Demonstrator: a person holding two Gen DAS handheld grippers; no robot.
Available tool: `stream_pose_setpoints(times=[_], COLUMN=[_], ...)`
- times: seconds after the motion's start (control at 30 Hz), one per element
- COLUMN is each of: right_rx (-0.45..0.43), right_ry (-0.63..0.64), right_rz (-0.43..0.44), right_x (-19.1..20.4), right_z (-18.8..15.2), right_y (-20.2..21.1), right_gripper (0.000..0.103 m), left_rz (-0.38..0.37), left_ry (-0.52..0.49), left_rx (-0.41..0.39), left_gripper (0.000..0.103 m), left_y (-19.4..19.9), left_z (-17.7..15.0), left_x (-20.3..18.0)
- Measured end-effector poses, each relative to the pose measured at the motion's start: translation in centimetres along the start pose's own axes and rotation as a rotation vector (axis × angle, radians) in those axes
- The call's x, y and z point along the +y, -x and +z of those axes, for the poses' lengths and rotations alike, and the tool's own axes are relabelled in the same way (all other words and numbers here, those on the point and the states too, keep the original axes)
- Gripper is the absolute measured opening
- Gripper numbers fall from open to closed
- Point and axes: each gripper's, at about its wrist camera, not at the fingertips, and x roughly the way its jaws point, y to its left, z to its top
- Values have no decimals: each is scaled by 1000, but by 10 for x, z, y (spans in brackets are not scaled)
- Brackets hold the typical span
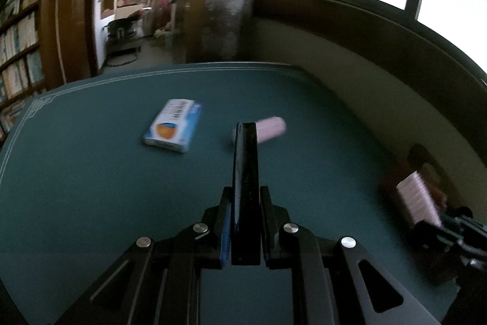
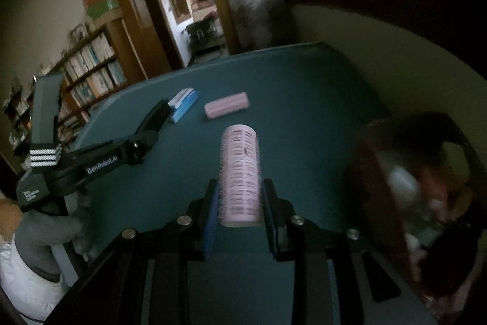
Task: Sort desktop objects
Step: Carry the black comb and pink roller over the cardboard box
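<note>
My left gripper [image 1: 245, 197] is shut on a slim black bar-shaped object [image 1: 246, 172] that sticks out forward over the green table mat [image 1: 91, 188]. My right gripper [image 2: 240, 188] is shut on a pink hair roller [image 2: 240, 172], held lengthwise between the pads. On the mat ahead lie a blue and white box [image 1: 173, 125] and a pink block [image 1: 272, 127]. The right wrist view shows the same blue and white box [image 2: 184, 104] and pink block [image 2: 226, 105], with the left gripper [image 2: 158, 114] reaching in from the left, close to the box.
A dark brown container [image 2: 426, 203] with blurred items inside stands at the right edge of the mat, by the wall. The right gripper with its pink roller [image 1: 417, 200] appears near it in the left wrist view. A gloved hand [image 2: 51, 230] holds the left gripper. Bookshelves [image 2: 88, 72] stand beyond the table.
</note>
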Motion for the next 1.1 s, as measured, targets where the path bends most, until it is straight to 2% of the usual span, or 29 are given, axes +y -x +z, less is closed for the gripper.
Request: stream_pose_setpoints(times=[0.2,0.3,0.5,0.67,0.9,1.0,1.1], right_rx=[-85,-100,-92,-140,-163,-182,-213], right_ry=[-39,-69,-116,-95,-186,-183,-165], right_rz=[-63,-100,-105,-194,-292,-307,-281], right_x=[-38,-65,-104,-119,-163,-168,-163], right_z=[-8,-16,-31,-31,-34,-36,-37], right_y=[55,75,88,104,120,127,138], right_gripper=[30,30,30,30,30,30,30], left_rz=[-59,-92,-154,-187,-248,-284,-310], left_ry=[-54,-89,-151,-201,-236,-249,-270], left_rx=[-7,-9,-2,0,35,57,67], left_gripper=[17,17,17,17,17,17,17], left_y=[10,13,15,18,10,4,0], left_z=[1,-1,-3,-4,-7,-8,-8], left_x=[-50,-77,-129,-164,-203,-221,-238])
